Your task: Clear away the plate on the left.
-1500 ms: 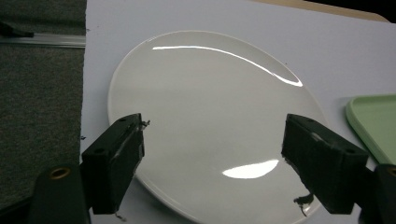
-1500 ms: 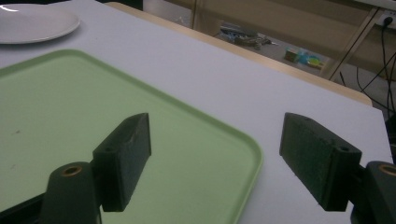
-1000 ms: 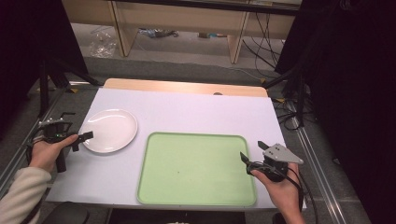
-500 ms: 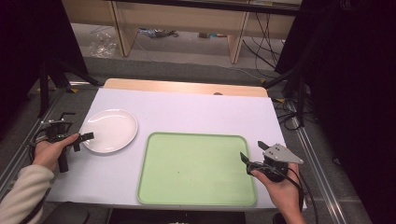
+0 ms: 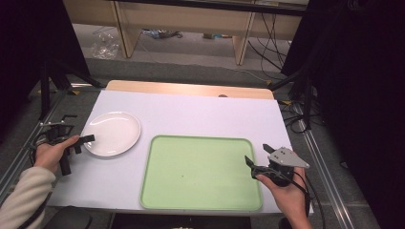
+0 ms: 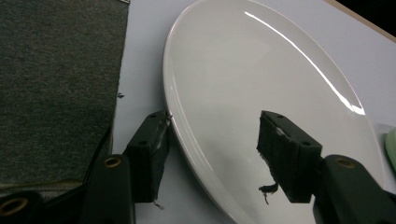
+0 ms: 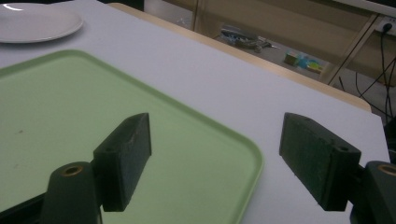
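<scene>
At the white plate's (image 5: 113, 133) left rim, the left gripper (image 6: 212, 149) lies nearly level, its jaws just closing astride the rim, not yet clamped. Right of the plate, beside the green tray (image 5: 200, 172), the right gripper (image 5: 258, 162) is held level over the tray's right edge, jaws wide apart.

Plate at the tabletop's left, tray before the person

The plate (image 5: 112, 133) lies on the tabletop (image 5: 200, 112), left of the tray (image 5: 200, 172) and slightly farther back. The left gripper (image 5: 82, 141) straddles the plate's near-left rim, one finger above, one outside. The right gripper (image 5: 257, 161) hovers at the tray's right edge.
</scene>
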`<state>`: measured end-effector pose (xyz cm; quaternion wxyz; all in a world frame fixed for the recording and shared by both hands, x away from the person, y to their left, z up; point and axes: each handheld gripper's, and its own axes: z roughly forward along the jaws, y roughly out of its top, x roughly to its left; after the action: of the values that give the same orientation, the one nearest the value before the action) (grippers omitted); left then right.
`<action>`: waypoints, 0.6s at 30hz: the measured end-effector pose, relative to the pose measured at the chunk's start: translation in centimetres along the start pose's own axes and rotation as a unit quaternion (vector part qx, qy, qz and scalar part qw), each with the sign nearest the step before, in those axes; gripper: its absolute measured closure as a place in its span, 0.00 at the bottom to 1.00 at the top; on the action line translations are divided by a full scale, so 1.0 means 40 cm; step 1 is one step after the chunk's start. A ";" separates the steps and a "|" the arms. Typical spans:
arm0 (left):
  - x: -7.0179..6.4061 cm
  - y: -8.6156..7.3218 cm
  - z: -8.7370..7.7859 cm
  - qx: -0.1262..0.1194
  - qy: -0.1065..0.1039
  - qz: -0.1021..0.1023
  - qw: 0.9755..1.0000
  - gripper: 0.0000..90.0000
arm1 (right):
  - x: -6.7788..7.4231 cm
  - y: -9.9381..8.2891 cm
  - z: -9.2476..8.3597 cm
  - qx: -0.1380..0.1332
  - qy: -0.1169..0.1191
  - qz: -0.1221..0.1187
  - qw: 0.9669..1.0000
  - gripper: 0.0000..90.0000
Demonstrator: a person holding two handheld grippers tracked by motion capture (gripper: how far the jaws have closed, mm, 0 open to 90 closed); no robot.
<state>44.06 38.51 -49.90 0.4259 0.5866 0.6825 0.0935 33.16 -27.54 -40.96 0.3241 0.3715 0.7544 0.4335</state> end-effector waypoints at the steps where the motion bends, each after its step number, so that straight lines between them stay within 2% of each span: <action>1: 0.003 0.000 -0.001 -0.001 0.003 -0.011 1.000 0.54 | 0.000 0.000 0.000 0.000 0.000 0.001 1.000 0.29; 4: 0.008 0.001 -0.001 -0.001 0.000 -0.022 1.000 0.59 | 0.000 0.000 0.000 0.000 0.001 0.000 1.000 0.29; 6: 0.009 0.002 -0.002 0.004 0.002 -0.021 1.000 0.62 | 0.000 0.000 0.000 0.000 0.001 -0.001 1.000 0.29; 7: 0.010 0.004 0.000 0.004 0.004 -0.029 1.000 0.63 | 0.000 0.000 0.001 0.000 0.001 -0.001 1.000 0.29; 13: 0.015 0.009 0.001 0.013 0.009 -0.036 0.999 0.71 | -0.001 0.000 -0.001 0.001 0.001 0.001 1.000 0.29; 15: 0.015 0.011 0.002 0.012 0.011 -0.046 0.999 0.73 | -0.001 -0.001 0.001 -0.002 -0.001 0.000 1.000 0.29; 18: 0.016 0.015 0.001 0.021 0.014 -0.045 0.999 0.75 | -0.001 0.000 -0.001 0.000 0.001 0.002 1.000 0.29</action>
<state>44.55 39.21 -49.85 0.4079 0.5630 0.7155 0.0684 33.16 -27.59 -40.94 0.3223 0.3722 0.7542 0.4344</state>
